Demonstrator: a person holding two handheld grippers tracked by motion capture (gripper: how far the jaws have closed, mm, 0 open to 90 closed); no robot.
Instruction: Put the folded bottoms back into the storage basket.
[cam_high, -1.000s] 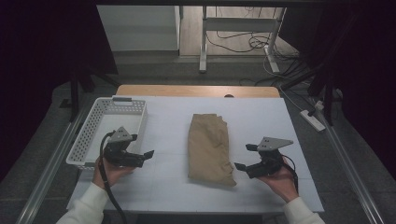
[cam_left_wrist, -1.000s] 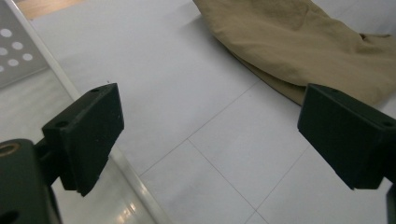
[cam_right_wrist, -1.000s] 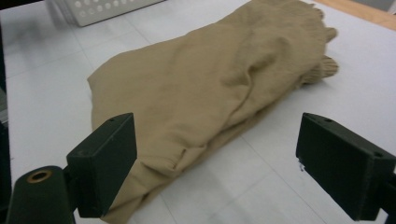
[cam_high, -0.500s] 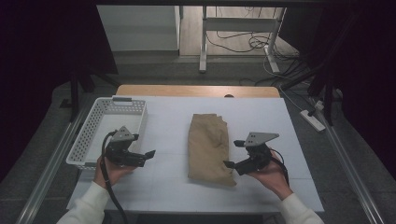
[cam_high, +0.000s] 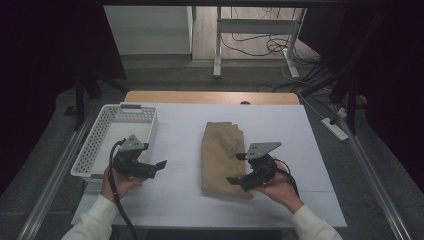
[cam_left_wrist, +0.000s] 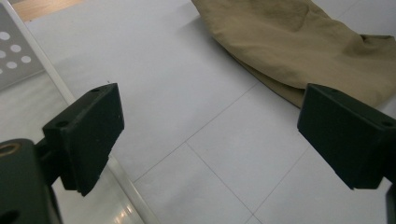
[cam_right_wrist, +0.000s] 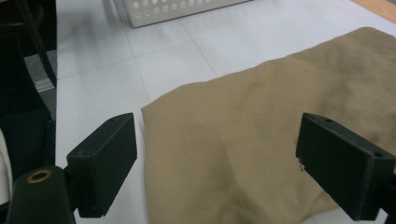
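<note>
A folded tan cloth (cam_high: 222, 157) lies lengthwise at the middle of the white table (cam_high: 180, 145). My right gripper (cam_high: 235, 169) hovers over the cloth's near right part, jaws wide open; its own view looks down on the tan cloth (cam_right_wrist: 261, 135) between the two black jaws. My left gripper (cam_high: 159, 166) stands open to the left of the cloth, beside the basket, above bare table. In the left gripper view the tan cloth (cam_left_wrist: 299, 42) lies ahead at the upper right.
A white perforated basket (cam_high: 95, 147) stands at the table's left, its rim (cam_left_wrist: 56, 81) close to my left gripper. The basket (cam_right_wrist: 182, 9) also appears far off in the right gripper view. A wooden strip (cam_high: 210, 96) borders the far edge.
My right gripper has moved left from the bare table onto the cloth's near right part. The left gripper has stayed in place.
</note>
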